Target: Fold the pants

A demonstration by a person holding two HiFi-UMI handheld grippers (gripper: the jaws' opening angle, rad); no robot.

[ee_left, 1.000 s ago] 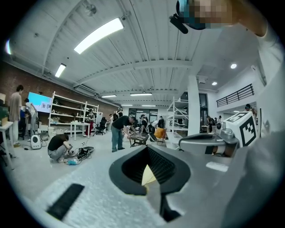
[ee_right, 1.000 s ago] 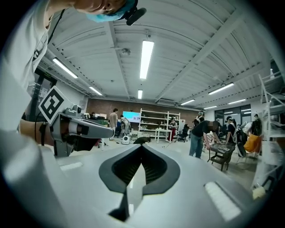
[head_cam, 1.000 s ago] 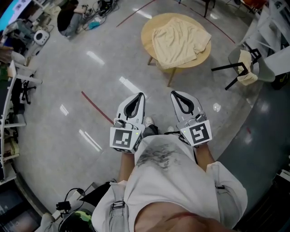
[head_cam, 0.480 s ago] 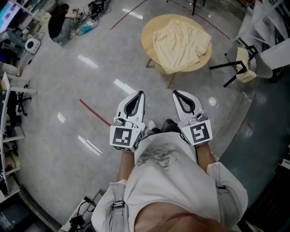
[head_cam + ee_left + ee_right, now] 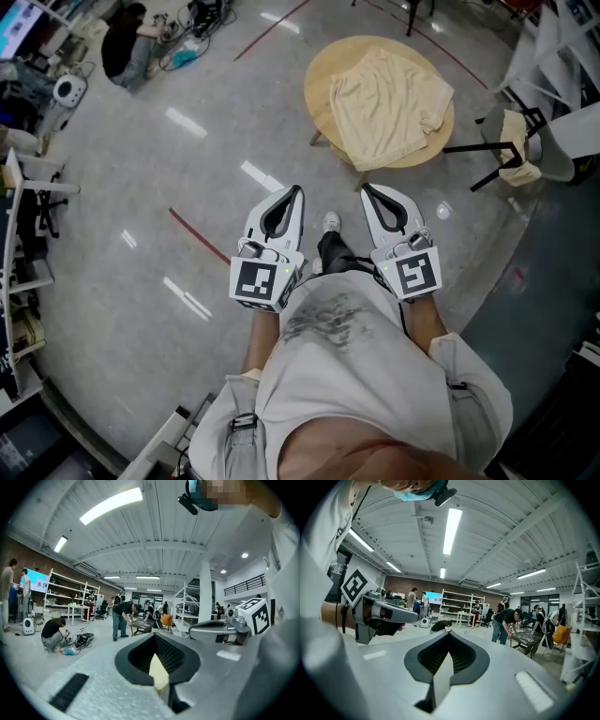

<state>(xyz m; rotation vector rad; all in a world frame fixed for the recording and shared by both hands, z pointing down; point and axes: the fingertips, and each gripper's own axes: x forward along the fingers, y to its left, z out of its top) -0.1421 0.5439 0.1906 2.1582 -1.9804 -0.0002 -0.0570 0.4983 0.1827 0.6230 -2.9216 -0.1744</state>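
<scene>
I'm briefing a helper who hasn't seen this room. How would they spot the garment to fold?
Look across the grey floor to the round wooden table. Spread over its top lie the pants: pale yellow, rumpled, the only cloth on that table.

both claws up in front of the torso, side by side, pointing to 12 o'clock in head view, about level. left claw [image 5: 293,194]: jaws pressed together, holding nothing, and its own view [image 5: 156,638] agrees. right claw [image 5: 368,192]: same, jaws together, holding nothing [image 5: 449,634]. tips lean slightly toward each other, with a clear gap between the two. left cube [image 5: 259,283] and right cube [image 5: 413,275] face up. left forearm [image 5: 263,343] and right forearm [image 5: 427,328] run back toward 6 o'clock, elbows close to the body.
</scene>
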